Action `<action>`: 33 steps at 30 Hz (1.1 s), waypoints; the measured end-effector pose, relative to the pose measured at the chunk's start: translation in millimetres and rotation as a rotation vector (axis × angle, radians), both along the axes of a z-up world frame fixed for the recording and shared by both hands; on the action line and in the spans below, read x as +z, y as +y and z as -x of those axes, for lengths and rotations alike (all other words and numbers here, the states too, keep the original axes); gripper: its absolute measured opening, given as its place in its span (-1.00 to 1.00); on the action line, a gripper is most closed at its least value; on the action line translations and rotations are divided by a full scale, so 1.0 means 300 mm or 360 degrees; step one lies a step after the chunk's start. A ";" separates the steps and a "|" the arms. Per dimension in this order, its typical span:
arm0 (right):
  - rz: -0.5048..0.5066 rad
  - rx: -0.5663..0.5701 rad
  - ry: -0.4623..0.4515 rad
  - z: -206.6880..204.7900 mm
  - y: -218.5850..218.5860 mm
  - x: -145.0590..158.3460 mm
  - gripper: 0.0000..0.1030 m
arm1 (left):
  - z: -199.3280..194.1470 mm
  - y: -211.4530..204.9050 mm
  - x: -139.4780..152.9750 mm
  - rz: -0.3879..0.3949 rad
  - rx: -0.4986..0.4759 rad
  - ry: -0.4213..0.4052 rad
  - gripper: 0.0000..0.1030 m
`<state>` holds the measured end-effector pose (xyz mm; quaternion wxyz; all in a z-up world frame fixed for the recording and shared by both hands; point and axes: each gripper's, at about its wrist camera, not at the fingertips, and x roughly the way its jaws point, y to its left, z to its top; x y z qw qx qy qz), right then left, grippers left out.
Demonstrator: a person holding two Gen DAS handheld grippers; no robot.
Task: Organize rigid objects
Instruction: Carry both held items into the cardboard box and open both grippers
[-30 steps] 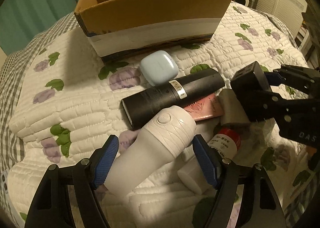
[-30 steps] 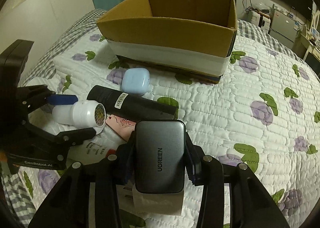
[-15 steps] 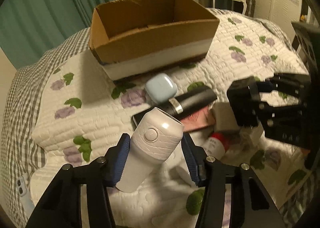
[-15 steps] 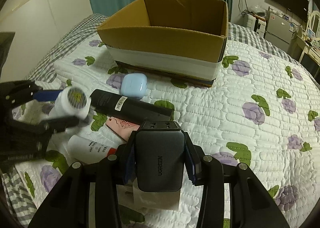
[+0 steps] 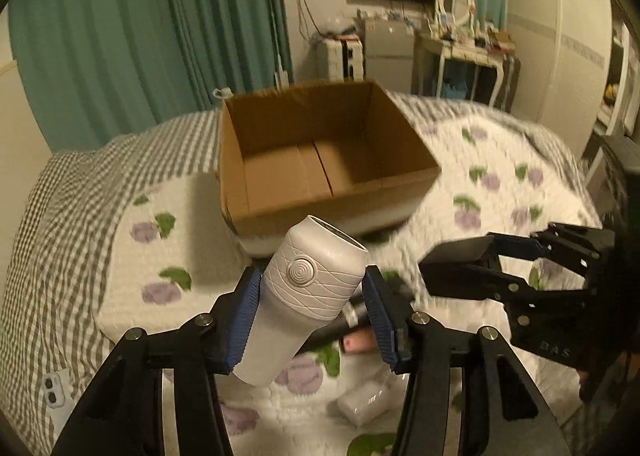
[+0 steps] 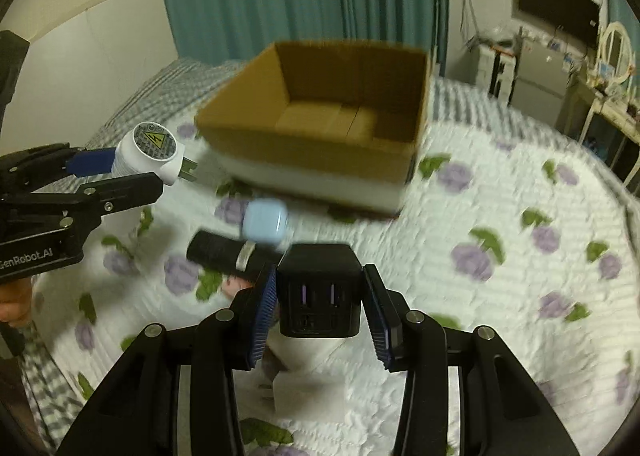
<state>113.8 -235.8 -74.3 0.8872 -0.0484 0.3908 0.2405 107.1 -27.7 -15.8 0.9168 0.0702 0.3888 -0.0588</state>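
My left gripper (image 5: 310, 304) is shut on a white cylindrical plug-in device (image 5: 308, 292) and holds it in the air in front of the open cardboard box (image 5: 320, 160). It also shows at the left of the right wrist view (image 6: 150, 152). My right gripper (image 6: 318, 308) is shut on a dark grey charger block (image 6: 318, 292), lifted above the quilt, short of the box (image 6: 320, 128). The right gripper with the charger (image 5: 460, 268) shows at the right of the left wrist view. The box is empty inside.
On the flowered quilt (image 6: 500, 256) lie a pale blue earbud case (image 6: 265, 222), a black tube (image 6: 228, 254), a pink item (image 5: 358, 342) and a white item (image 5: 364, 402). Green curtains (image 5: 140, 36) and furniture (image 5: 460, 52) stand behind the bed.
Both grippers have risen from the quilt with their objects and moved toward the box; the box interior has come into view.
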 end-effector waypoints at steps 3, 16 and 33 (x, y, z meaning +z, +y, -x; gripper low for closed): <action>-0.0028 -0.0012 -0.0075 -0.019 -0.007 0.097 -0.19 | -0.037 0.008 0.067 0.0043 0.0034 -0.0047 0.02; -0.0098 0.0036 -0.0341 -0.266 0.063 0.377 -0.19 | -0.316 0.008 0.167 0.0080 0.0104 -0.0150 0.02; -0.0032 -0.0026 -0.0078 -0.594 0.100 0.069 -0.19 | -0.559 0.003 -0.106 0.0057 0.0111 0.0030 0.03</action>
